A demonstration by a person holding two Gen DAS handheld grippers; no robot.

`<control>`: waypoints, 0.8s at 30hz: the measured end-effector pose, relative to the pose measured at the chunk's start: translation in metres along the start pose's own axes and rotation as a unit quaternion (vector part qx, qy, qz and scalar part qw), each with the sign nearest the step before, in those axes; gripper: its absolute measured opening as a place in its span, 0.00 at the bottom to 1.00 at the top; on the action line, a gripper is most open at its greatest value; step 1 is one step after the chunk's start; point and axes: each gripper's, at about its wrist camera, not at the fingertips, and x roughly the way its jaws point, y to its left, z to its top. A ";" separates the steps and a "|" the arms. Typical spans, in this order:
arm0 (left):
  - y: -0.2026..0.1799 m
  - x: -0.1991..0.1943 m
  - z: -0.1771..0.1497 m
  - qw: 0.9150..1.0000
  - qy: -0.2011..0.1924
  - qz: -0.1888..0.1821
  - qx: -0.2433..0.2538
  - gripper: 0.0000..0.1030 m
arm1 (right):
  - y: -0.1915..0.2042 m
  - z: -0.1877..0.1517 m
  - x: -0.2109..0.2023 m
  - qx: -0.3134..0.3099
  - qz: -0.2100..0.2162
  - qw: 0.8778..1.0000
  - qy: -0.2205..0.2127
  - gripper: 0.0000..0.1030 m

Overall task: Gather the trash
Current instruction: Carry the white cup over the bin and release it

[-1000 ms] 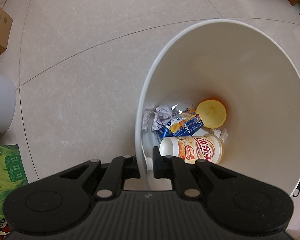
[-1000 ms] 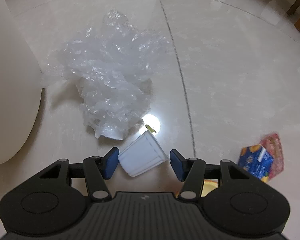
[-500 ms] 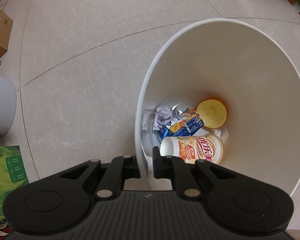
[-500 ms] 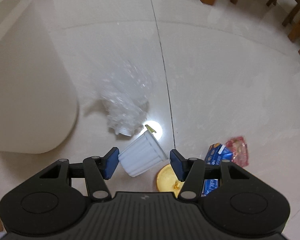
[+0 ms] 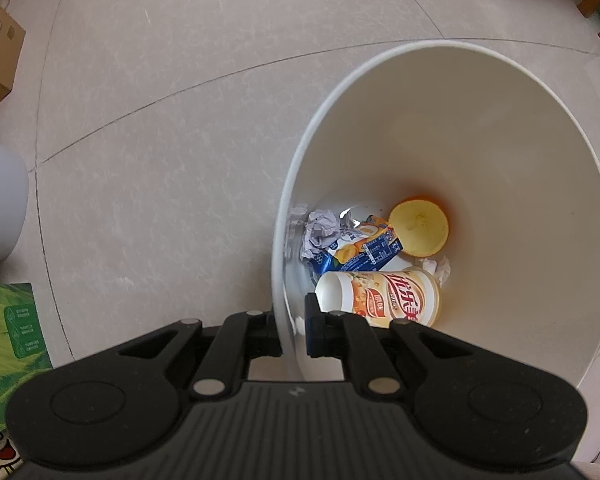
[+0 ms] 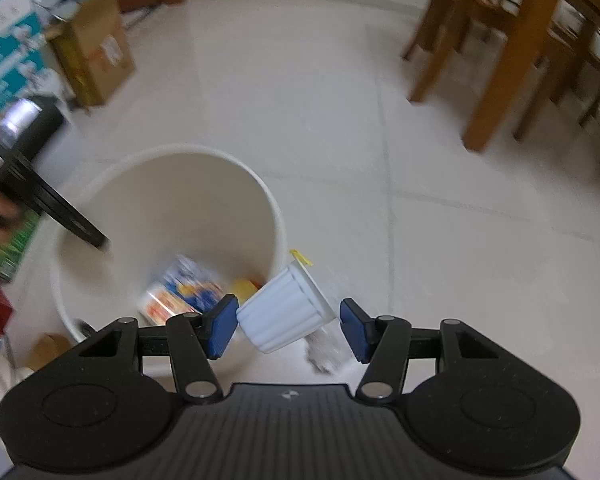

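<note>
The white waste bin (image 5: 540,208) stands on the pale tiled floor (image 5: 160,120), and it is the biggest thing in both views. Its rim is pinched by the left gripper (image 5: 293,330), whose jaws are clenched on the thin wall, one finger outside and one inside. I judge this grip is there to steady the bin, so that it does not slide or tip when trash is dropped in.

At the bottom of the bin lies trash already collected: a milk-tea bottle (image 5: 380,300) on its side, a blue snack wrapper (image 5: 364,252), a yellow lid (image 5: 418,222) and a crumpled paper (image 5: 320,228).

The right gripper (image 6: 288,326) grasps a small white ribbed cup (image 6: 286,312) with a yellow tab on its rim. The cup is tilted between the blue pads; the left pad touches it, while on the right pad the contact is not clear to see. In the right wrist view the cup is high above the floor, near the edge of the bin opening, which suggests it is carried there to be released inside.

A crumpled clear plastic piece (image 6: 324,354) shows on the floor below the cup, apparently not yet collected.
</note>
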 end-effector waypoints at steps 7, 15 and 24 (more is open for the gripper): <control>0.001 0.001 0.000 1.000 0.000 0.000 0.002 0.06 | 0.041 0.027 0.010 -0.028 0.035 0.999 -0.008 0.60; -0.001 0.003 0.000 1.000 0.000 0.002 0.004 0.07 | 0.043 0.028 0.019 -0.027 0.023 0.999 -0.013 0.89; 0.000 0.002 -0.001 1.000 -0.002 0.000 0.001 0.07 | 0.010 0.012 0.010 0.028 -0.008 0.999 -0.022 0.89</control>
